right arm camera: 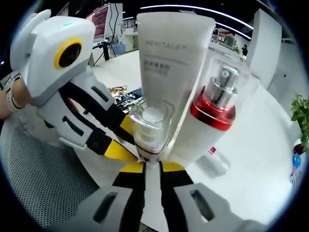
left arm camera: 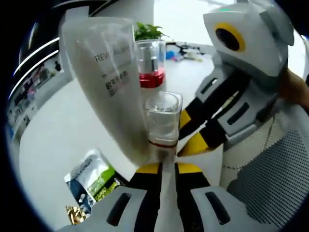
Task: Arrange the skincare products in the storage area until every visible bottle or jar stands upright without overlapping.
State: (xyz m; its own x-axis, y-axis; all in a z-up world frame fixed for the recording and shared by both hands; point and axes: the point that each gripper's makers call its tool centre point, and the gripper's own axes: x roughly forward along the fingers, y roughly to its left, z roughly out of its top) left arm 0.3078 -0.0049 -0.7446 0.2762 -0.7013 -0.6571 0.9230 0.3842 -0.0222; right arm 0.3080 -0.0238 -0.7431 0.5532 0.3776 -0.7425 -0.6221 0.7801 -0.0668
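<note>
A small bottle with a clear cap [left arm camera: 162,121] [right arm camera: 149,126] stands on the white table [left arm camera: 58,140]. My left gripper [left arm camera: 162,166] has its yellow-tipped jaws closed at the bottle's base. My right gripper [right arm camera: 150,165] is closed on the same base from the other side, and it reaches in from the right in the left gripper view [left arm camera: 190,137]. The left gripper enters the right gripper view from the left [right arm camera: 126,145]. A white Revitalift tube [left arm camera: 108,77] [right arm camera: 171,63] stands upright, touching the small bottle. A pump bottle with a red band [left arm camera: 152,65] [right arm camera: 215,104] stands just behind, under a clear cap.
Green and blue sachets [left arm camera: 91,176] [right arm camera: 126,99] and a gold packet [left arm camera: 75,215] lie on the table. A perforated grey surface [left arm camera: 270,179] [right arm camera: 43,179] borders the table's edge. A potted plant [left arm camera: 147,31] [right arm camera: 301,111] stands farther off. A small clear item [right arm camera: 216,163] lies near the pump bottle.
</note>
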